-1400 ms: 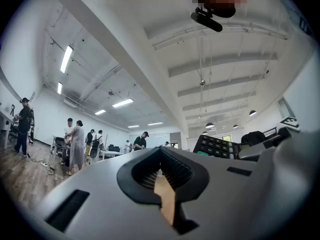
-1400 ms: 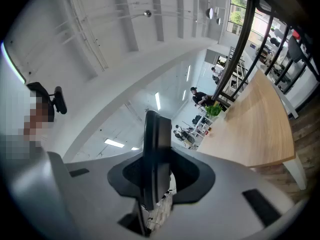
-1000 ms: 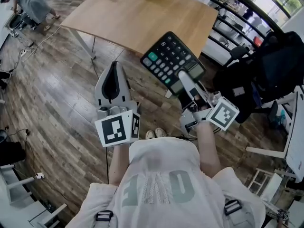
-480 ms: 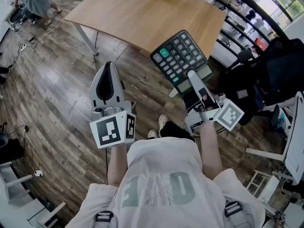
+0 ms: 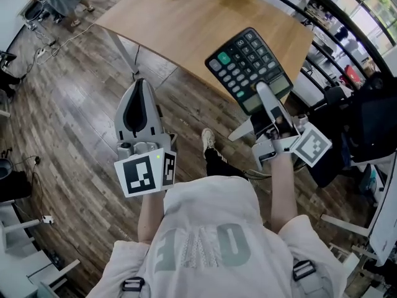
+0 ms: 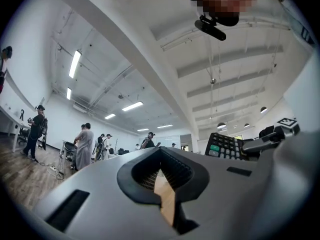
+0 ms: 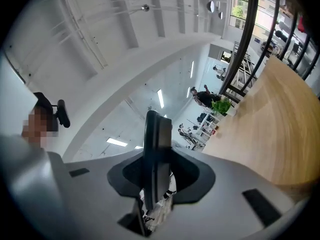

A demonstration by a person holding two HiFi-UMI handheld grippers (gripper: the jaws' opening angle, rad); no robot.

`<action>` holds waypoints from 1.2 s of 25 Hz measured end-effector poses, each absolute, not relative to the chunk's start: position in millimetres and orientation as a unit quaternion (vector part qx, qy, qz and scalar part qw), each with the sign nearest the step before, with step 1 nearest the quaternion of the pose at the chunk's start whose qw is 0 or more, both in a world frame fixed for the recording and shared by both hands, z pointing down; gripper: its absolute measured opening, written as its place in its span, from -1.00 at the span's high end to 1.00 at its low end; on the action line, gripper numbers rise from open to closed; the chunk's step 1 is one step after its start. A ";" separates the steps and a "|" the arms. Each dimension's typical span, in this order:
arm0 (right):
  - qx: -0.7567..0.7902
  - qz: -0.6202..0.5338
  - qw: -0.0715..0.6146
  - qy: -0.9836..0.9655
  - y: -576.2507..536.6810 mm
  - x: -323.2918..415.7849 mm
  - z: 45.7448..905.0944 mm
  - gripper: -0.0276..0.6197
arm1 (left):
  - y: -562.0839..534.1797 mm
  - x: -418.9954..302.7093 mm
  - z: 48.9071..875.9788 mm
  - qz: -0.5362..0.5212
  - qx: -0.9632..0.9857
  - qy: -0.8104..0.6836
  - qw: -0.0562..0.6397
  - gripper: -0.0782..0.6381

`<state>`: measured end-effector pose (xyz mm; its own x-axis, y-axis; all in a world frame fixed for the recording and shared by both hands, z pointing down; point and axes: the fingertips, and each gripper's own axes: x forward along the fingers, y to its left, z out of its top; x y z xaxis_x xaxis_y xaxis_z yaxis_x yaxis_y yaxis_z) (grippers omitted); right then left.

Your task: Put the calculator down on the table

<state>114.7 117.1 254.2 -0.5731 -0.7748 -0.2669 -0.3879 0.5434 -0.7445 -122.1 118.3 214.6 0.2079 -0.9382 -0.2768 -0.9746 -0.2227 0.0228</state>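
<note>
Right gripper [image 5: 265, 98] is clamped on the calculator [image 5: 247, 64], which is held out keys-up over the near edge of the desk [image 5: 180, 23]. Left gripper [image 5: 139, 90], jaws together and empty, is extended forward alongside.

1. A dark wood-plank floor [image 5: 62, 104], seen from above.
2. A large pale wooden worktop [image 5: 186, 23] stands on it on light-coloured legs.
3. A black railing [image 7: 252, 14] runs along the worktop's far edge, with a bright window [image 7: 240, 6] beyond it.
4. The white beamed ceiling [image 6: 150, 34] carries long strip lights [image 6: 75, 64].
5. People [image 6: 85, 144] stand far off across the room.
6. A green plant [image 7: 221, 105], possibly potted, sits near the railing.
</note>
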 end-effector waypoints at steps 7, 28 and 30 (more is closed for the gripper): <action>-0.324 -0.311 0.306 0.840 42.7 104.5 226.0 0.56 | 58.2 -133.3 179.5 0.124 -0.749 0.641 0.115 0.76; -0.304 -0.364 0.274 0.837 -154.3 123.1 235.9 0.56 | -139.9 -99.9 144.6 0.100 -0.739 0.655 0.120 0.76; -0.312 -0.366 0.266 0.836 -160.9 122.6 240.1 0.56 | -146.8 -101.4 149.2 0.092 -0.742 0.654 0.118 0.76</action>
